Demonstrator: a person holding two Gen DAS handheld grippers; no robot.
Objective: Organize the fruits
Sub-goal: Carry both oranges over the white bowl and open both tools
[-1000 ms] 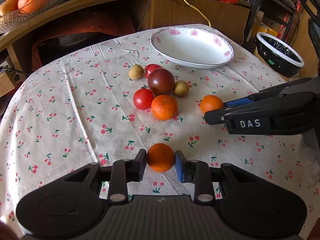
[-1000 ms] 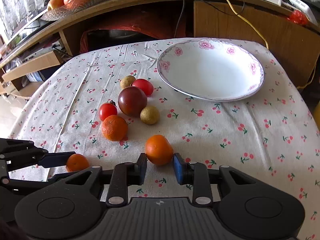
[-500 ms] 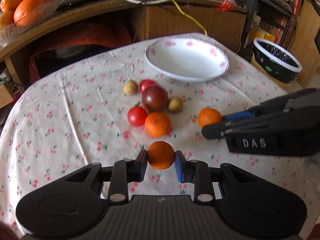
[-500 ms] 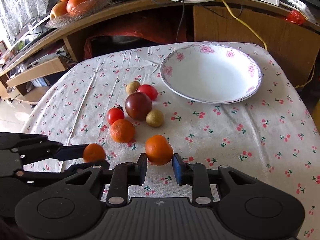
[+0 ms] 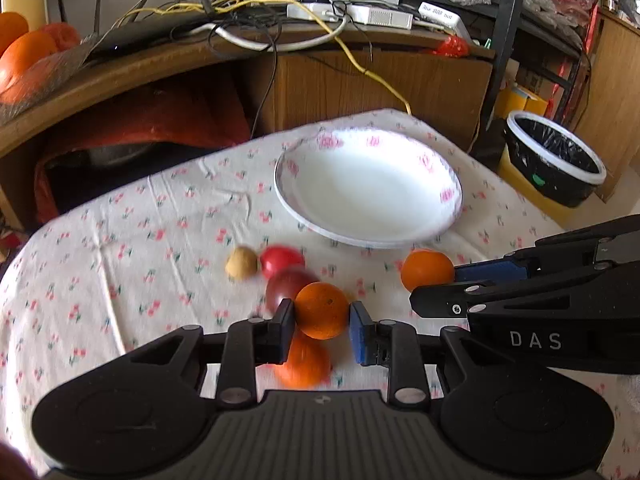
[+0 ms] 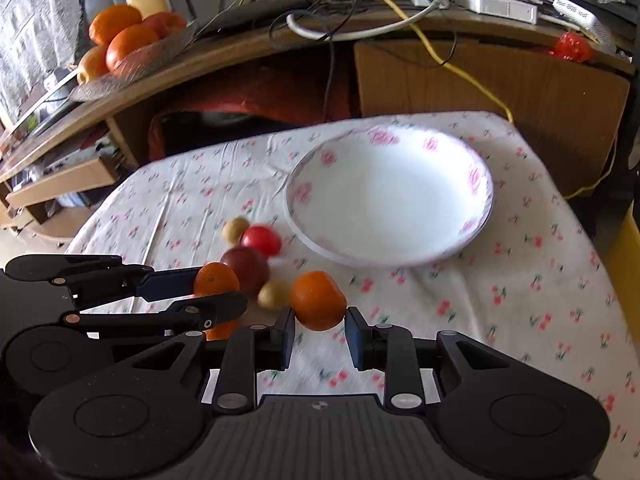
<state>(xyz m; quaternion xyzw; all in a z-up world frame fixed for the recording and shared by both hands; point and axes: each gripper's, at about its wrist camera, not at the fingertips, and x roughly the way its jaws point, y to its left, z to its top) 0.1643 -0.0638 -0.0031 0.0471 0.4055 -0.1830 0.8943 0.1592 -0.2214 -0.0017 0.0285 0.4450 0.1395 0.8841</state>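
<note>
plate (image 6: 478, 184) behind fruit cluster (image 6: 245, 265) | both on tablecloth (image 6: 520, 280)

Behind my table, covered in a cherry-print tablecloth (image 5: 120, 248), I see a curved wooden desk (image 6: 480, 76) with a tangle of cables and a yellow cable (image 5: 372, 76) hanging down its front. White power strip (image 6: 496, 6) on top. Glass bowl of oranges (image 6: 120, 56) at the desk's left end. Red fabric (image 5: 132, 120) in the recess underneath. Black-lined bin (image 5: 556, 164) on the floor to my right, by wooden cabinets. Daylight, bright.
</note>
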